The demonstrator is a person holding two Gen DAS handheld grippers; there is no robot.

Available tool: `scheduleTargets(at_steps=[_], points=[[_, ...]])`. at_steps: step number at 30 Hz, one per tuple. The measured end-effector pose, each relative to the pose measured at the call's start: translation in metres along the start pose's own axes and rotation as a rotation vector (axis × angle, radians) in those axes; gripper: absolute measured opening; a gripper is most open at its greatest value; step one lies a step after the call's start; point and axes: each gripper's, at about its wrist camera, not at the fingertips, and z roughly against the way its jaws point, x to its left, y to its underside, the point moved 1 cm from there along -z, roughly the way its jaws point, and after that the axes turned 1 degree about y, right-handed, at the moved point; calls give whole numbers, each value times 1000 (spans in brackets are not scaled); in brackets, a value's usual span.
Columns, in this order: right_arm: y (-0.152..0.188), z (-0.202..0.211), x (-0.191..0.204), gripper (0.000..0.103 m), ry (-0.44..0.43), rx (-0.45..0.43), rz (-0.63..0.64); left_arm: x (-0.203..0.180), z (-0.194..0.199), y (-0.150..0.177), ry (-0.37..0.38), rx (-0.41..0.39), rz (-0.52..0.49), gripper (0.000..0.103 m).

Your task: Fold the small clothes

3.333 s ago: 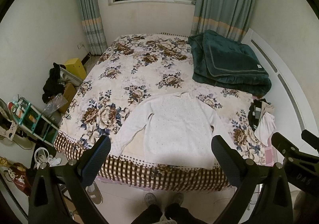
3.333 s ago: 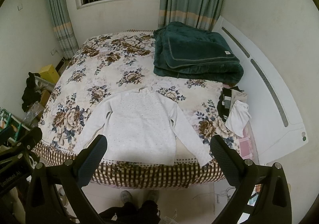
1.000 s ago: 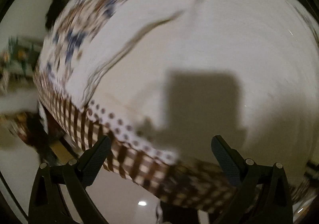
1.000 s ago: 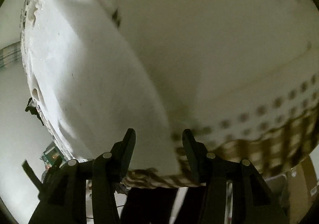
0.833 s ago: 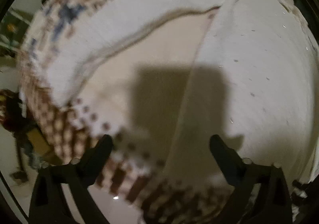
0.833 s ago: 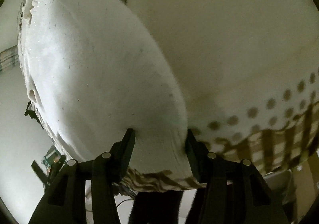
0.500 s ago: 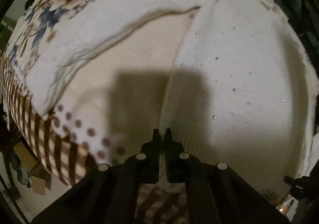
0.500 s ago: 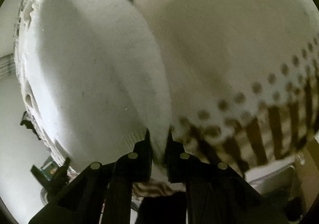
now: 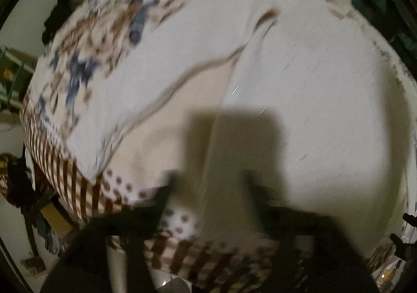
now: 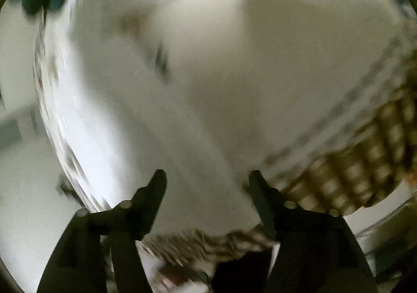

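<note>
Left tool [image 9: 208, 183], right tool [image 10: 207, 181]: jaws just opening, nothing gripped.

Home bedroom: floral bedspread [image 9: 109, 40], cluttered shelf [image 9: 10, 76] beside bed.

The right gripper [image 10: 207, 183], jaws apart after just opening, points down at the blurred white sweater [image 10: 146, 110], whose hem corner lies between the fingers with no visible pad contact, on the bedspread [image 10: 299, 71] with a checked border [image 10: 359, 170].
</note>
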Motion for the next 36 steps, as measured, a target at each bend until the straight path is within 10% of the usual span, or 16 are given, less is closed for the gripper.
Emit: scheduleTargets(at_steps=[1,7,13,15,18,29,36], points=[[-13,14,-14,72,-12,-58,-47,-5,4,-3,6,-28,1,96],[-112,92,-136,72,-26,-379,-357,-77,0,-23,62,-31,-81,96],[-199,108,-214,73,-128,-460,-531,-185,-31,-4,67,12,-208,96],[-206,104,-210,66,-135,-480,-522,-209,-49,3,55,38,-254,96],[-219,106,-192,10,-123,-466,-427,-228,-70,10,21,65,-313,96],[-244,170,-163,8,-196,-535,-357,-221,-103,-5,-1,185,-284,103],[-220,210,-7,8,-242,-561,-17,-205,-86,-30,60,188,-187,103]])
